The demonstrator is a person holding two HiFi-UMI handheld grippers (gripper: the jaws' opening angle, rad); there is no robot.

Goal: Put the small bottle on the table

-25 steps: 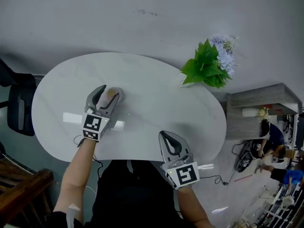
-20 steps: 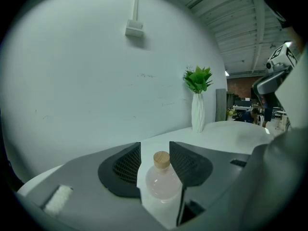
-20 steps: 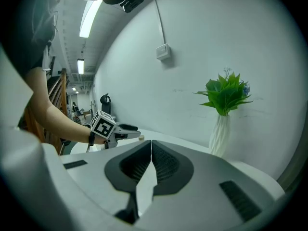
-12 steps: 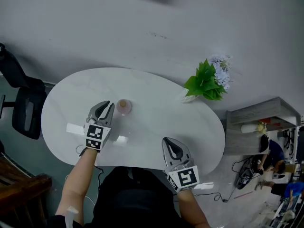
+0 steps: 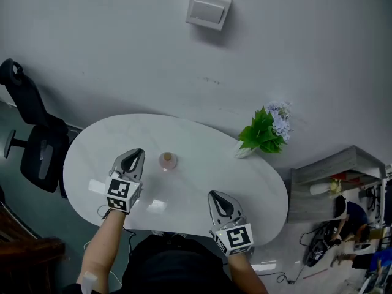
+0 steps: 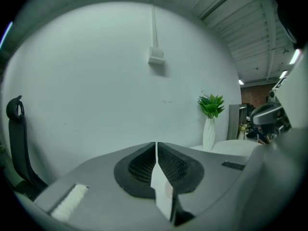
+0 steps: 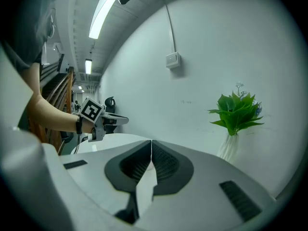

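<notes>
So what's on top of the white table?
The small bottle stands there, plus a plant vase at the edge. The left hand-held gripper and right hand-held gripper cover the tabletop under them.

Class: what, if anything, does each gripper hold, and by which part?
Nothing is held. The left gripper and right gripper are both shut and empty; the small bottle stands free on the table.

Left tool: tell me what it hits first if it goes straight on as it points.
Probably only the wall: the shut left tool aims across the table, and the small bottle stands off to its right, out of line. Depth is unclear.
</notes>
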